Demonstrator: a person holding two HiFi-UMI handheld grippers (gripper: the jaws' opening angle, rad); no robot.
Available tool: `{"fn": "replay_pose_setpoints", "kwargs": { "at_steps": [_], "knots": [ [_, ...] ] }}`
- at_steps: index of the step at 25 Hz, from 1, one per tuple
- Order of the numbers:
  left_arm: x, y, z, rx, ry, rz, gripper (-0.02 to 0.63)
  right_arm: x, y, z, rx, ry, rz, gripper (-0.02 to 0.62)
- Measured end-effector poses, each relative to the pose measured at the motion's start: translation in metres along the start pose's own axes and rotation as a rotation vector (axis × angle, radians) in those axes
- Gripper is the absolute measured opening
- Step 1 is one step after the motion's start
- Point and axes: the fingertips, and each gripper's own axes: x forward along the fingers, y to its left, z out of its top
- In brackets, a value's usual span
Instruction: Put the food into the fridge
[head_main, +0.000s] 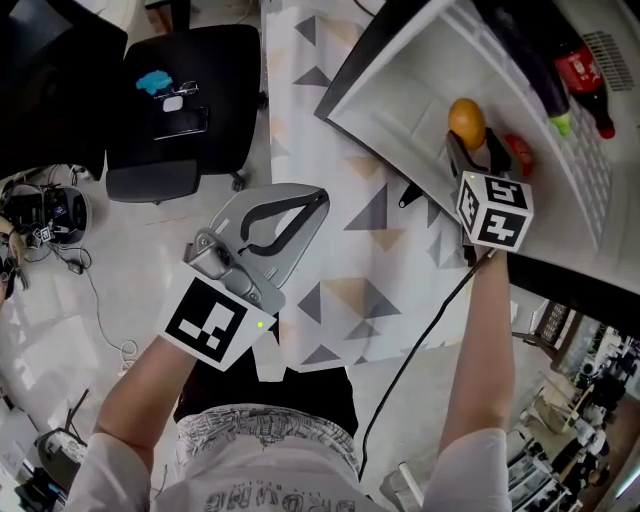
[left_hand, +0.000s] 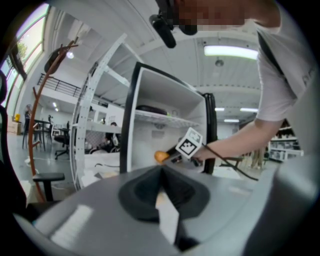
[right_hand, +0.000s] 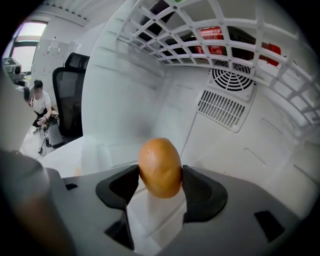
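Observation:
An orange, egg-shaped food (right_hand: 160, 167) is pinched between the jaws of my right gripper (right_hand: 160, 176), which is shut on it. In the head view this gripper (head_main: 472, 140) reaches into the open white fridge (head_main: 400, 105) and holds the food (head_main: 466, 122) above the lower floor. A red item (head_main: 518, 150) lies just beside it. My left gripper (head_main: 316, 203) hovers over the patterned tablecloth (head_main: 340, 260), shut, with nothing in it. From the left gripper view (left_hand: 161, 172) the fridge (left_hand: 165, 120) and the held food (left_hand: 161, 156) show ahead.
A wire shelf (right_hand: 210, 25) above the food carries dark bottles with red labels (head_main: 585, 72). A vent (right_hand: 232, 80) sits in the fridge's back wall. A black office chair (head_main: 180, 100) stands left of the table. Cables (head_main: 50, 220) lie on the floor.

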Motion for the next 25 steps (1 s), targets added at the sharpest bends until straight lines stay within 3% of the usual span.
{"fn": "replay_pose_setpoints", "kwargs": {
  "at_steps": [25],
  "knots": [
    [0.005,0.007,0.0,-0.001,-0.012,-0.003,0.008,0.022,0.0,-0.005,-0.107,0.072,-0.029,0.272]
  ]
}}
